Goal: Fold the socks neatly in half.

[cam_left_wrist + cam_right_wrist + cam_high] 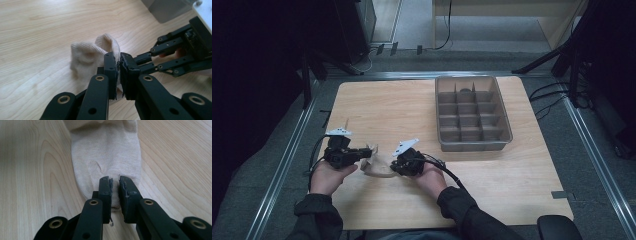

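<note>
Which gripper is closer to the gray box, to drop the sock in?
Probably the right gripper. It sits nearer the gray box and pinches the sock at one end. The left gripper also pinches it, but from the far side.

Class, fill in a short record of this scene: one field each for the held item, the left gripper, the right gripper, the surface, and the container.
Held item: beige sock, bunched between the two grippers
Left gripper: fingers shut on one end of the sock
Right gripper: fingers shut on the sock's other end
Surface: wooden table, sock low over it or resting on it
Container: grey tray with compartments, at the table's far right; one dark item in a back compartment, too small to identify
</note>
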Motion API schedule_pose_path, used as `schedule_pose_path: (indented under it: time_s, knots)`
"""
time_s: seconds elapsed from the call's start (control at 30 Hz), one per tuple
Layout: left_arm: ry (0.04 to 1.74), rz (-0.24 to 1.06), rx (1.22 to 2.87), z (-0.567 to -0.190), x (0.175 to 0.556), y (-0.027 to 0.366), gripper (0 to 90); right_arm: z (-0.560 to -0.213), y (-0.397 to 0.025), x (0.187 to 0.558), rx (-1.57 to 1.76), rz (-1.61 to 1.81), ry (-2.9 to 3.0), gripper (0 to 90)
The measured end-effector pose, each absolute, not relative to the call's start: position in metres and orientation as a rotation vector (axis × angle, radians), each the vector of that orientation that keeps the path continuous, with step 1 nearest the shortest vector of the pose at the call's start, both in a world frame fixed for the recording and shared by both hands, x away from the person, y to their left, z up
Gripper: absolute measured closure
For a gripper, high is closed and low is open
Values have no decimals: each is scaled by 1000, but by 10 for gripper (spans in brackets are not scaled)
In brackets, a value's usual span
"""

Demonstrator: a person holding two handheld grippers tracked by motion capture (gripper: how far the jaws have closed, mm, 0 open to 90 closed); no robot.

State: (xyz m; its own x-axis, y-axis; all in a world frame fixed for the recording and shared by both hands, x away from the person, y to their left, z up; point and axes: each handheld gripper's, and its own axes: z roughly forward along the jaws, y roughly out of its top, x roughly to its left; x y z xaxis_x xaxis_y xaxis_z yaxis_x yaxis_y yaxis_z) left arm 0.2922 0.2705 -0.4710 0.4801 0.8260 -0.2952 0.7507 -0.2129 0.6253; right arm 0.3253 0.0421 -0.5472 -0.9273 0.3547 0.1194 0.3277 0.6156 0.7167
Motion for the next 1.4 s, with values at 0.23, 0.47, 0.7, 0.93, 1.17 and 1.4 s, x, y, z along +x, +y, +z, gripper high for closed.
schedule_pose_path:
  time_s: [0.23,0.47,0.7,0.93,1.17,1.4]
  knots:
    - [1268,100,2055,-478,297,250,832,-549,50,326,586,1253,2778,792]
    - [1255,62,2092,-485,300,241,832,-551,62,325,578,1271,2763,789]
    - [1270,48,2106,-490,300,242,832,-550,62,326,582,1290,2786,707]
    - [1279,66,2113,-491,300,243,831,-537,48,322,561,1286,2789,694]
    - [1259,60,2141,-492,300,236,831,-544,47,323,573,1265,2807,692]
    - [1253,13,2199,-504,304,231,831,-549,52,323,557,1236,2814,675]
